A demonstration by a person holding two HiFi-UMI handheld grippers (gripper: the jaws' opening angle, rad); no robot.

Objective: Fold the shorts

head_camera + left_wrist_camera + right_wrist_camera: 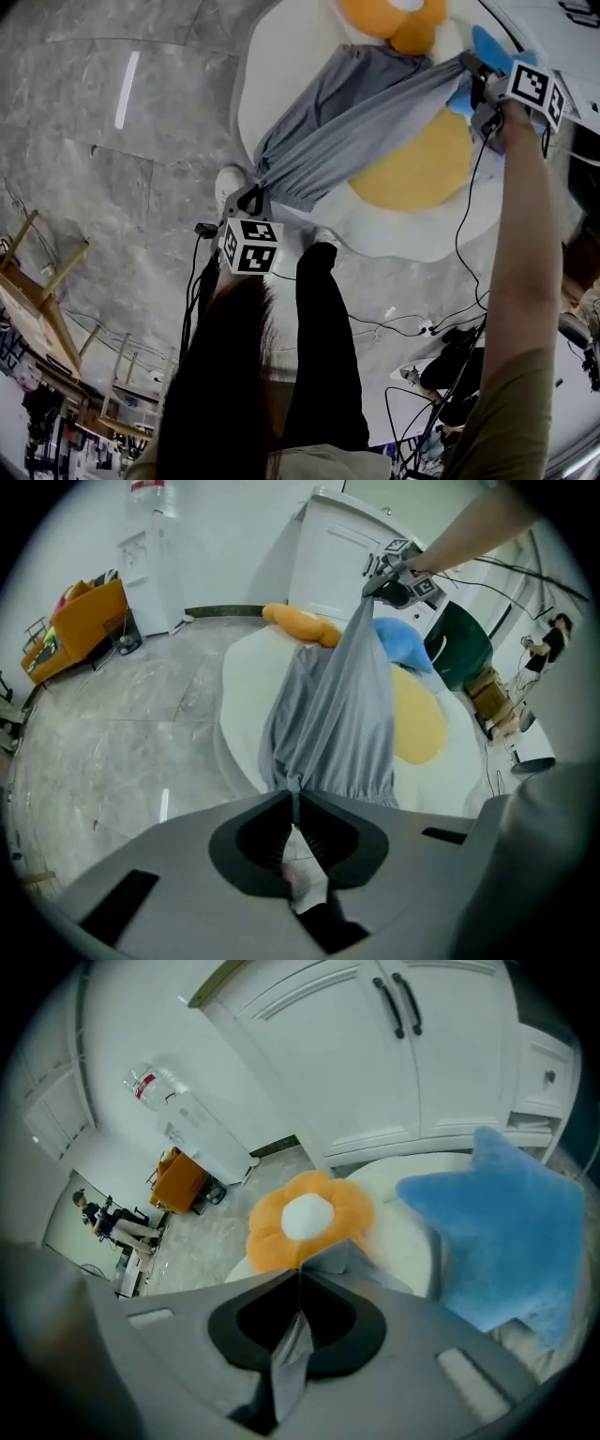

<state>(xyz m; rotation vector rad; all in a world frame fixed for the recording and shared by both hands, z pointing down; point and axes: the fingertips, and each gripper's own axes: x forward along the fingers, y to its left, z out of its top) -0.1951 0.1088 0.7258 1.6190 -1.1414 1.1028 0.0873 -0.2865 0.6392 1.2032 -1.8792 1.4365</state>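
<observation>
The grey shorts (352, 117) hang stretched in the air between my two grippers, above a white egg-shaped rug (281, 56). My left gripper (255, 195) is shut on the elastic waistband end at the lower left. My right gripper (472, 75) is shut on the other end at the upper right. In the left gripper view the shorts (333, 714) run up from the left gripper (294, 794) to the right gripper (375, 585). In the right gripper view a fold of grey cloth (291, 1354) sits pinched in the right gripper (298, 1274).
On the rug lie a yellow yolk patch (417, 169), an orange flower cushion (394, 19) and a blue star cushion (497, 47). Black cables (412, 328) trail on the grey marble floor. White cabinets (394, 1044) stand behind the rug. An orange chair (84, 621) is far off.
</observation>
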